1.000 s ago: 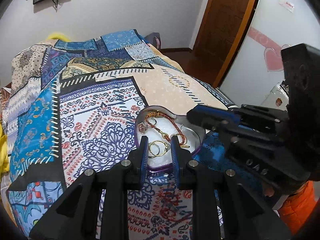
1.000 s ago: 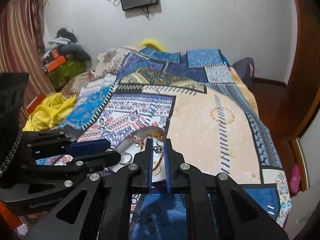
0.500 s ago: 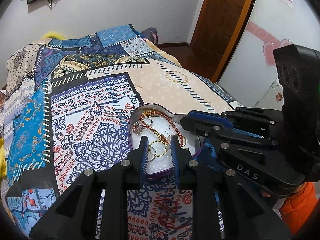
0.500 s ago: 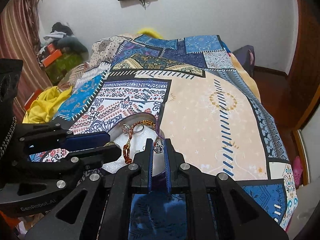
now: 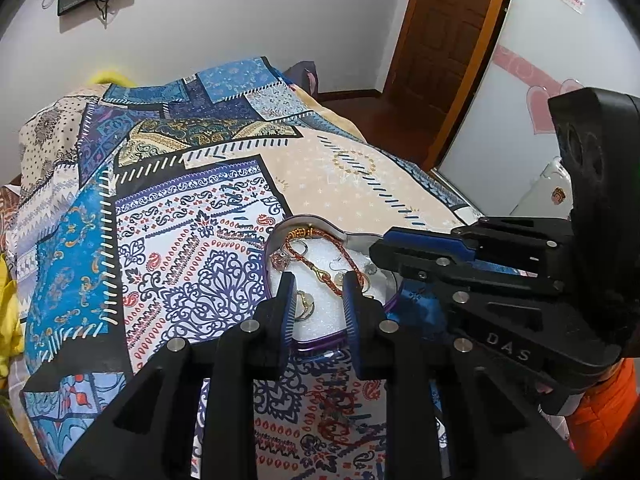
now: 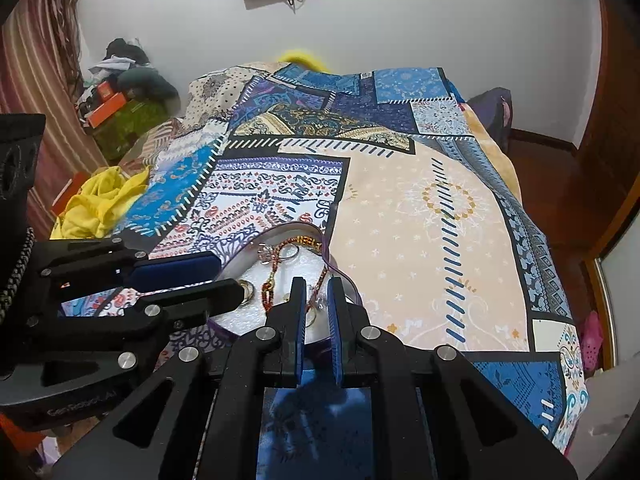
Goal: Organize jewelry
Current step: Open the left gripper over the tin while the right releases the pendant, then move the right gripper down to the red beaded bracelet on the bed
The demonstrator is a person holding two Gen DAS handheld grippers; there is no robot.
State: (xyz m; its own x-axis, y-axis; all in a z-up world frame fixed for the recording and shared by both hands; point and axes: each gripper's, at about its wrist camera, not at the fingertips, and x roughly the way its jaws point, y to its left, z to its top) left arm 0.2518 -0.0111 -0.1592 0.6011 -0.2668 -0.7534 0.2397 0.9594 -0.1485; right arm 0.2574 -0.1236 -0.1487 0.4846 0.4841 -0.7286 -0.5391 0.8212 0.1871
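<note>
A heart-shaped tin with a purple rim and white foam lining lies on the bedspread. In it are a red and gold beaded chain, gold rings and small earrings. My left gripper hovers over the tin's near side, its jaws opening. The gold rings lie between them beside the left finger, untouched. My right gripper is over the tin from the other side, shut on a small silver earring. In that view the left gripper reaches in from the left, next to the chain.
The patchwork bedspread stretches away beyond the tin. A yellow cloth and a pile of boxes sit left of the bed. A wooden door and floor lie to the right. An orange sleeve shows low right.
My left gripper's jaws stand a little wider, and the gold rings now lie beside its left finger. The right gripper stays shut on the earring. The tin sits higher in its view.
</note>
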